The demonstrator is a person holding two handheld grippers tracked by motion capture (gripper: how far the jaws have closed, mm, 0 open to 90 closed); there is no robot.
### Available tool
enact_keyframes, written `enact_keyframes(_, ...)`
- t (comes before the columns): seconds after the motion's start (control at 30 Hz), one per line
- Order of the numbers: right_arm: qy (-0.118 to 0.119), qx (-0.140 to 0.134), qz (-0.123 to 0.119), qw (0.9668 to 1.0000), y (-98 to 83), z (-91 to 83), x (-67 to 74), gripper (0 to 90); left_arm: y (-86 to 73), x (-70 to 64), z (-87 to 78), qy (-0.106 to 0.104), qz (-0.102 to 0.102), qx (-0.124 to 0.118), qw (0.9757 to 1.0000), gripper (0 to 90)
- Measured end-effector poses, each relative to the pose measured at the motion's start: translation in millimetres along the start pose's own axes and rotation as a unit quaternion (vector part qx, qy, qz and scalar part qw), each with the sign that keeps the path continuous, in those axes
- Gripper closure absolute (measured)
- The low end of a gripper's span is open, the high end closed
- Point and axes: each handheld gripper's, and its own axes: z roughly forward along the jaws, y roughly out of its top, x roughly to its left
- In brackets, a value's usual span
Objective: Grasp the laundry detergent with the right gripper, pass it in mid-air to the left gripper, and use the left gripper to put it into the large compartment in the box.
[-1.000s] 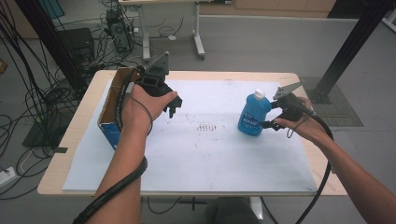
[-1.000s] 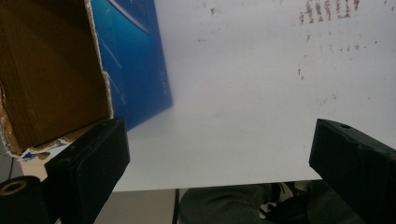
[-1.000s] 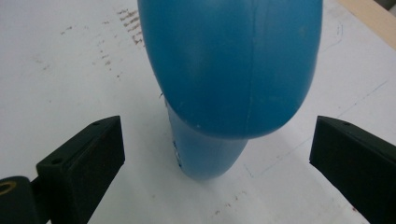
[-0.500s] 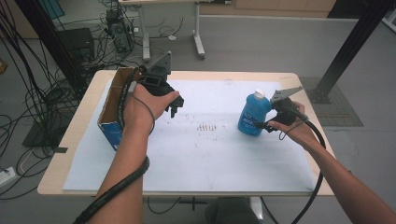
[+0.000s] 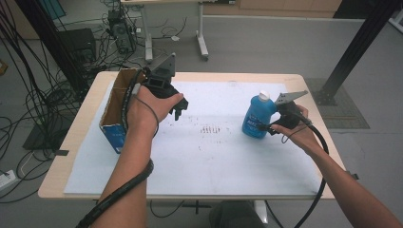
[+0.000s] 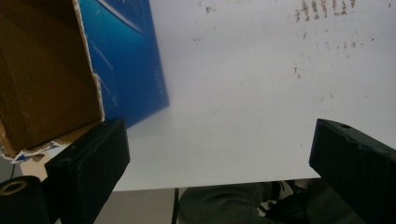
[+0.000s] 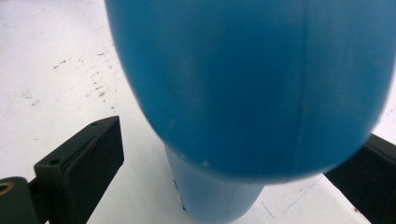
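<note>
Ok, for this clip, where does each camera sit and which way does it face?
High view: above the person's side, looking forward and down on the table; both forearms, left tongs, right tongs.
Left gripper view: on the left tongs, open over white sheet beside the cardboard box.
Right gripper view: on the right tongs, straddling the blue bottle.
Shared: bottle, box.

— What was seen of the left gripper (image 5: 177, 107)?
— Black blocky jaws, a grey three-cornered plate, and a thick black cable along the bare forearm.
— And the right gripper (image 5: 269, 127)?
— The same black build, plate and cable; no sleeves were worn.
</note>
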Motion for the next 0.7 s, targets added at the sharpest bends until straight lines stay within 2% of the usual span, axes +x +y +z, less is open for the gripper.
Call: enact_keyframes(0.7,-0.004,-0.017,-0.002,0.9998,-1.4,3.8,2.1,2.4,1.5,-3.5,-1.4,0.0,0.001,-0.002,1.0,5.5)
